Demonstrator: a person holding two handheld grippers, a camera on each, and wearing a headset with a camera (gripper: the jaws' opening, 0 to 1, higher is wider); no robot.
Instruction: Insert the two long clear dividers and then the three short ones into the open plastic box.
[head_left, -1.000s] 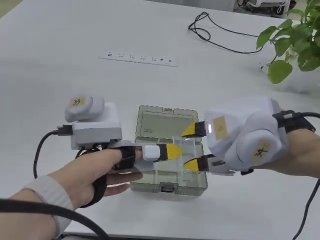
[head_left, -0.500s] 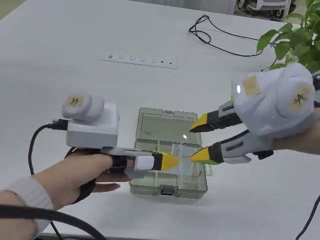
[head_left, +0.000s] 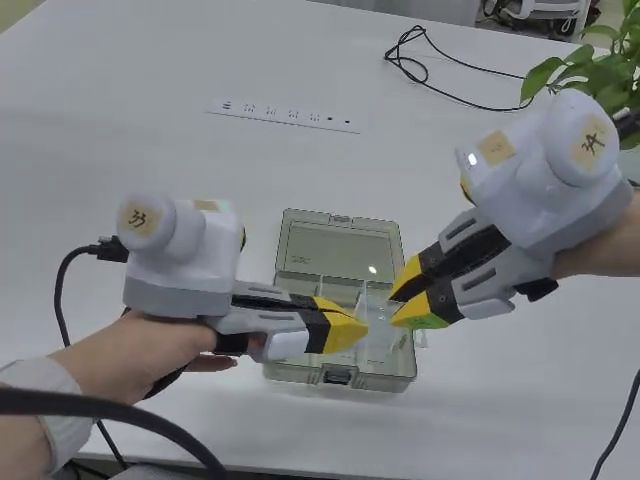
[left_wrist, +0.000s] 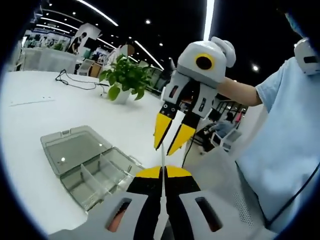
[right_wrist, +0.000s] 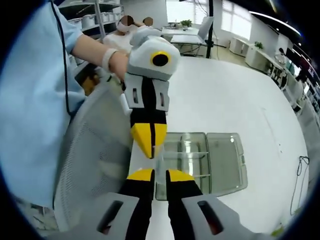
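Observation:
The open clear plastic box (head_left: 335, 250) lies on the white table with its lid flat behind it; long dividers stand inside it (left_wrist: 95, 170). My left gripper (head_left: 350, 326) hovers over the box front, shut on a thin clear divider (left_wrist: 162, 160), which I see edge-on. My right gripper (head_left: 408, 301) points at it from the right. Its yellow fingertips (left_wrist: 182, 137) are a narrow gap apart on either side of the divider's free end (right_wrist: 161, 157). The box (right_wrist: 225, 150) sits just beyond both tips.
A white power strip (head_left: 285, 115) lies farther back, with a black cable (head_left: 440, 70) and a green plant (head_left: 590, 70) at the back right. The table's front edge runs just below the box. A grey mesh chair (right_wrist: 95, 150) stands beside the table.
My right gripper has come down toward the left gripper's tip, and its jaws have narrowed from wide open. The left gripper has lifted slightly over the box front with the divider.

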